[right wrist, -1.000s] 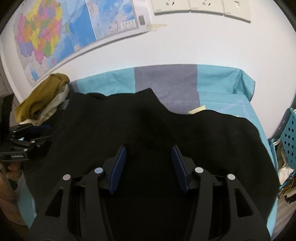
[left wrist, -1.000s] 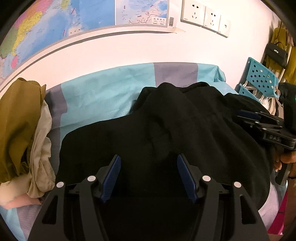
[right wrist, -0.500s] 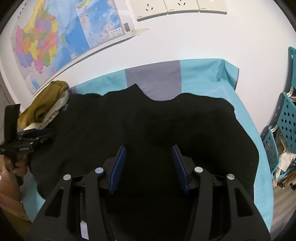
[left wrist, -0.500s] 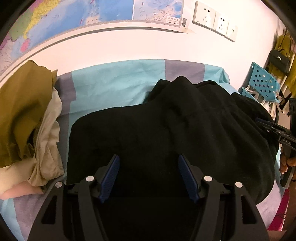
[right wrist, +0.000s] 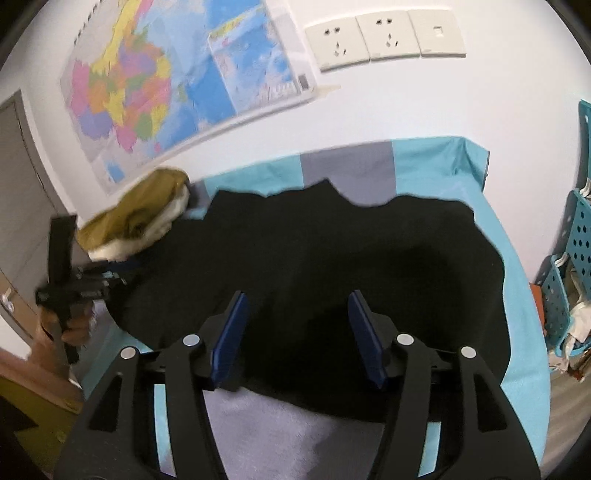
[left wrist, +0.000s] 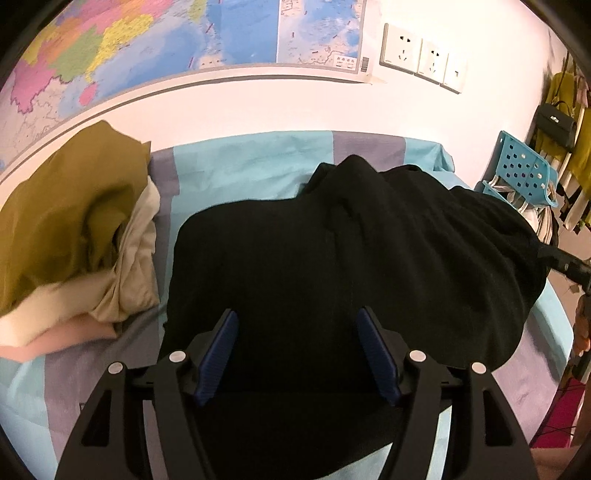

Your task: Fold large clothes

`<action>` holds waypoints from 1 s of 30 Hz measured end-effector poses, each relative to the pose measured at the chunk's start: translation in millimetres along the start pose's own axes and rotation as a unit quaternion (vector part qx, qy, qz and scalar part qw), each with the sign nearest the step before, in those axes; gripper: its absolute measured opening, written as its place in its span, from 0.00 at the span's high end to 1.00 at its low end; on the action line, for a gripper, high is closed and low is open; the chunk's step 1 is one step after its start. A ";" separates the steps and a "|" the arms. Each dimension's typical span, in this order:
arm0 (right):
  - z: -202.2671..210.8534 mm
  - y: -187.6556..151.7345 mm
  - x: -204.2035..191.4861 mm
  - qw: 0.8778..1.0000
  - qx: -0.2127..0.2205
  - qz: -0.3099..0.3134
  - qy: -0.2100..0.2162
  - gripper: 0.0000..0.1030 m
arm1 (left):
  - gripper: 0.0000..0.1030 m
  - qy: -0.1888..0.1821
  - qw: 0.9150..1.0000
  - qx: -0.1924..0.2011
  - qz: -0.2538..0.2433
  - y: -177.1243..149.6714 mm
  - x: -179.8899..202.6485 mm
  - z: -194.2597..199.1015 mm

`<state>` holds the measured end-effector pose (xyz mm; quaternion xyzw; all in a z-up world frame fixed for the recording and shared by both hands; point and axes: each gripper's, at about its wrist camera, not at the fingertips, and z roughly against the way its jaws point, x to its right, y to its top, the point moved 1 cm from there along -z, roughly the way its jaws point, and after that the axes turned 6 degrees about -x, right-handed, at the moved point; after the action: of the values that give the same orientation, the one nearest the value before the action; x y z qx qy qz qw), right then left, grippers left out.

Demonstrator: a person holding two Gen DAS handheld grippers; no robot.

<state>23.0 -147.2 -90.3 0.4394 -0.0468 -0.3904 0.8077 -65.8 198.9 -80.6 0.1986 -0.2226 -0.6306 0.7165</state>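
White wall with a big colourful map (left wrist: 147,48) and sockets (right wrist: 384,33) stands behind a bed covered in a blue and grey sheet (left wrist: 251,166). A large black garment (left wrist: 351,251) lies spread across the middle of the sheet, probably laid flat so it can be folded. The left gripper (left wrist: 297,347) hangs over its near edge with jaws apart and opening, nothing pinched. The right gripper (right wrist: 297,334) does the same over the other near edge, jaws also opening, holding nothing. A pile of olive and cream clothes (left wrist: 74,236) sits at the left of the frame, just beside the garment, so room is tight there. Bare sheet shows along the far side and near edge, good space for folding.
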 end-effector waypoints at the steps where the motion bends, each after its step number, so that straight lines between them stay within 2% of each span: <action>1: -6.3 -2.5 3.1 1.000 -0.009 -0.008 -0.006 0.46 | 0.36 0.000 1.000 -0.002 0.003 -1.8 -1.3 -1.5; 5: -26.4 -9.5 16.7 0.999 -0.026 -0.045 0.000 0.47 | 0.36 -0.001 1.000 -0.008 0.014 -6.0 -5.1 -4.6; 11: -25.0 -11.1 17.4 0.998 -0.020 -0.056 0.003 0.47 | 0.35 -0.005 1.000 -0.004 0.030 -16.5 -12.4 8.6; 14: -21.9 -12.4 17.6 0.998 -0.018 -0.060 0.005 0.45 | 0.35 -0.022 0.999 -0.001 0.040 -28.6 -20.0 20.9; 19: -16.0 -15.0 13.7 0.998 -0.010 -0.062 0.006 0.41 | 0.35 -0.088 0.994 -0.008 0.064 -64.7 -33.6 47.9; 22: -6.0 -14.8 2.1 0.999 0.005 -0.041 0.001 0.37 | 0.35 -0.119 0.990 -0.022 0.069 -84.1 -34.3 56.7; 26: 9.3 -14.8 -23.6 1.000 0.027 0.003 0.007 0.32 | 0.35 -0.167 0.981 -0.060 0.072 -100.0 -26.4 48.1; 30: 10.6 -17.3 -40.9 0.999 0.025 0.033 0.013 0.27 | 0.35 -0.205 0.971 -0.089 0.090 -100.0 -17.8 26.8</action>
<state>-19.9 -132.2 -85.8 0.4629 -0.0606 -0.3566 0.8093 -164.5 203.9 -116.3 -0.0205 -0.3244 -0.6082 0.7242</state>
